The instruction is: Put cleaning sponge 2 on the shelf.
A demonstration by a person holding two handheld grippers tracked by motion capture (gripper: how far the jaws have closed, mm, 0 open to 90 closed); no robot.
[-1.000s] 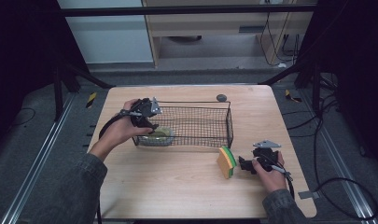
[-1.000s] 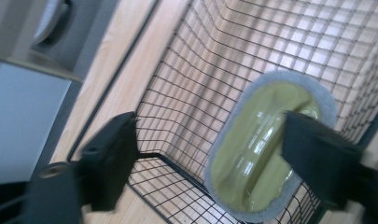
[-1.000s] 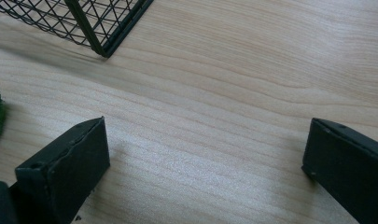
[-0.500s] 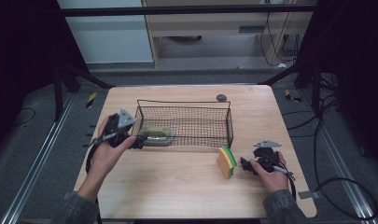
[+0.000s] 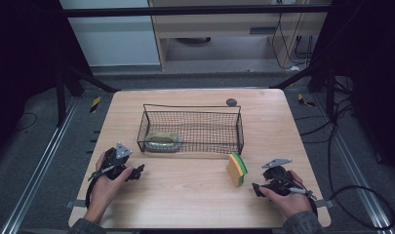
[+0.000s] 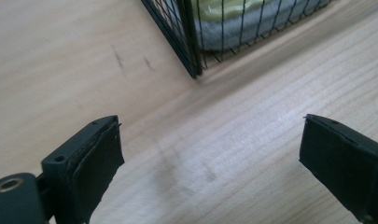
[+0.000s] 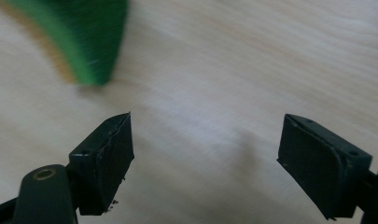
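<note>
Left gripper [image 5: 136, 171] rests low near the wire basket's [image 5: 192, 127] front-left corner, jaws spread wide. Right gripper [image 5: 256, 189] sits beyond its front-right corner, jaws likewise apart.

Each hand carries black tongs: the left tongs [image 5: 139, 170] and right tongs [image 5: 256, 189] have 2 flat matte jaws with screw holes, a grey 3-cornered top plate, and a black trailing cable. Grey sleeve cuffs show.

Black mesh basket [image 5: 192, 127], green-orange sponge [image 5: 237, 169]
</note>
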